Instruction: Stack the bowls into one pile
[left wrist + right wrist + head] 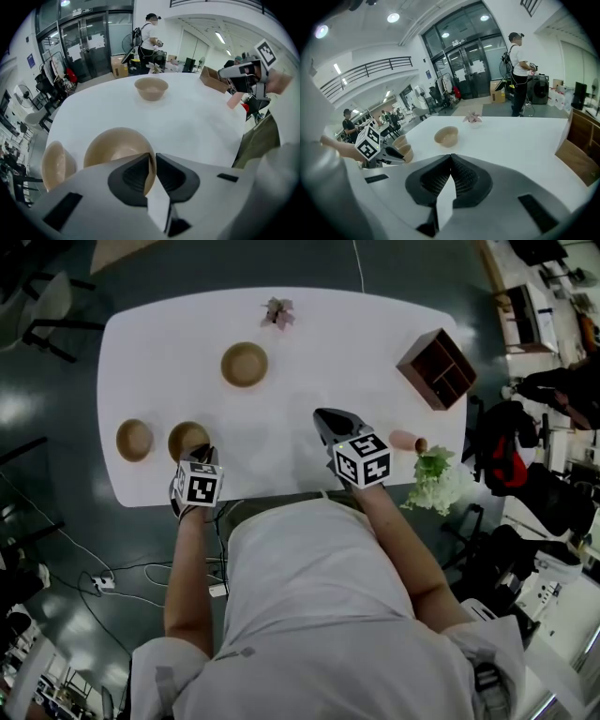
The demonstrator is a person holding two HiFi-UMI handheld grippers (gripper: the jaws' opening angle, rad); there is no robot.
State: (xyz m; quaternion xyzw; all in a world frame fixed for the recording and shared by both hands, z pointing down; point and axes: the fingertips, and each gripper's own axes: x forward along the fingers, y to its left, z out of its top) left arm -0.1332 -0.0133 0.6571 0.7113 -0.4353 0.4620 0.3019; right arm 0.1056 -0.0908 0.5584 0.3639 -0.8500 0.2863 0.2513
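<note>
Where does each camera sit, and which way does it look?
Head view: on the person's head, looking down at table, arms, torso, left gripper, right gripper.
Left gripper view: on that gripper, facing across the table; jaws pinch the near bowl's rim.
Right gripper view: on that gripper, facing the far bowl; jaws shut.
Both gripper views show the far bowl.

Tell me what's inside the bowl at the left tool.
Nothing shows inside the bowl: its visible inner wall is bare. The left tool, shut on the near rim, covers the nearest part of the inside.
</note>
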